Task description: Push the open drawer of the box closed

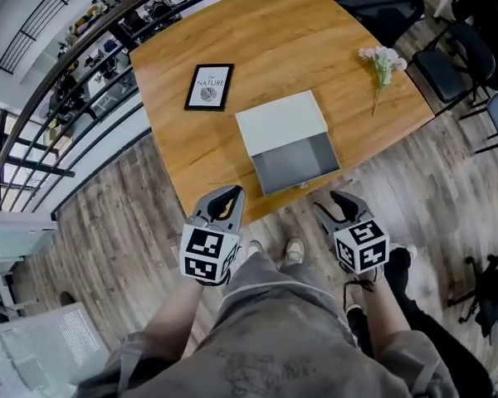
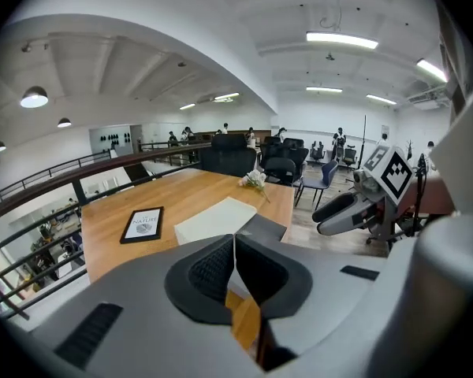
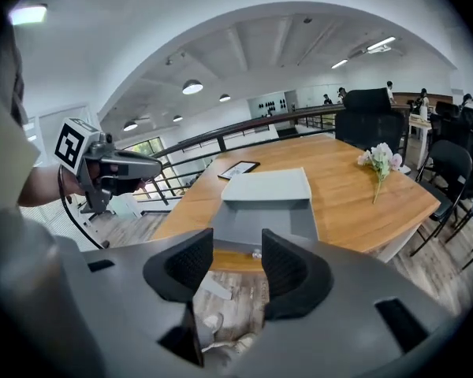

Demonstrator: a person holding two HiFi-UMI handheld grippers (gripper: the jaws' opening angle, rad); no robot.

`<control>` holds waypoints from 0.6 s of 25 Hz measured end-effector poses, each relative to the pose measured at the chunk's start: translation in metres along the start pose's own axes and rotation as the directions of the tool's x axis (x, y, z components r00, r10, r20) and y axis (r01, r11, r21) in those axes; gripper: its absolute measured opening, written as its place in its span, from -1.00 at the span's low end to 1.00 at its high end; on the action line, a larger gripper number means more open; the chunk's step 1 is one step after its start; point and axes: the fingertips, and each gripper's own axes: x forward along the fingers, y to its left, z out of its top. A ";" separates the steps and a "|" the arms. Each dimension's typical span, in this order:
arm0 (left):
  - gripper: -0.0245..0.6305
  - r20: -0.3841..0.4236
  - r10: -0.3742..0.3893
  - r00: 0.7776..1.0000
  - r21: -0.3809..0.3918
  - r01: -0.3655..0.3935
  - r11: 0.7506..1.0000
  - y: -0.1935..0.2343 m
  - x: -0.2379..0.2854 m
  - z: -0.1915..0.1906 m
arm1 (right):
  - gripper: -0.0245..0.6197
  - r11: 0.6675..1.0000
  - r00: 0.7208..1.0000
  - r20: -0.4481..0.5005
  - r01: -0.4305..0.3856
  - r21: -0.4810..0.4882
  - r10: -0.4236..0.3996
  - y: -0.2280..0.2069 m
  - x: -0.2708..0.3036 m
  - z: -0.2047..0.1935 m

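We stand at the near edge of a wooden surface [image 1: 299, 40]. The pale box [image 1: 280, 121] lies on it close to that edge. Its drawer [image 1: 297, 162] is pulled out toward us, and the drawer front reaches about as far as the edge of the surface. Inside the drawer we see only its grey floor and walls. A small knob [image 3: 256, 253] sits in the middle of the drawer front.

We hold the left gripper [image 1: 226, 196] over the wood floor [image 1: 124, 214], just short of the surface and to the left of the drawer front. Its jaws are clenched together, pad against pad, and grasp nothing. We hold the right gripper [image 1: 342, 201] at about the same height, to the right of the drawer front. Its jaws are released and stand apart with a clear gap between them. Through that gap we see the drawer front and the floor, and nothing is gripped. Neither gripper touches the drawer or the box.

A black-framed picture [image 1: 209, 87] lies flat on the surface to the left of the box and further back, well apart from it. A sprig of pale flowers [image 1: 382, 60] lies near the right corner, also well apart from the box. Dark chairs [image 1: 448, 60] stand on the floor beyond the right side of the surface.
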 end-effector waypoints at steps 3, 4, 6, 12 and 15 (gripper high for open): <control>-0.85 -0.043 -0.025 0.999 -0.018 0.024 1.000 0.006 0.013 -0.022 | -0.31 1.000 0.998 -0.060 0.009 0.028 -0.007 0.000 0.019 -0.019; -0.85 -0.059 -0.036 0.998 -0.020 0.035 0.999 0.008 0.016 -0.030 | -0.31 0.999 0.997 -0.079 0.016 0.033 -0.014 0.000 0.025 -0.026; -0.85 -0.089 -0.062 0.994 -0.020 0.060 0.998 0.012 0.023 -0.043 | -0.31 0.999 0.992 -0.118 0.036 0.036 -0.031 0.000 0.037 -0.037; -0.85 -0.150 -0.141 0.978 -0.019 0.140 0.990 0.021 0.044 -0.072 | -0.31 0.992 0.978 -0.194 0.095 0.083 -0.078 -0.001 0.071 -0.061; -0.85 -0.189 -0.177 0.966 -0.021 0.176 0.984 0.024 0.051 -0.089 | -0.31 0.987 0.969 -0.224 0.127 0.101 -0.102 -0.003 0.086 -0.071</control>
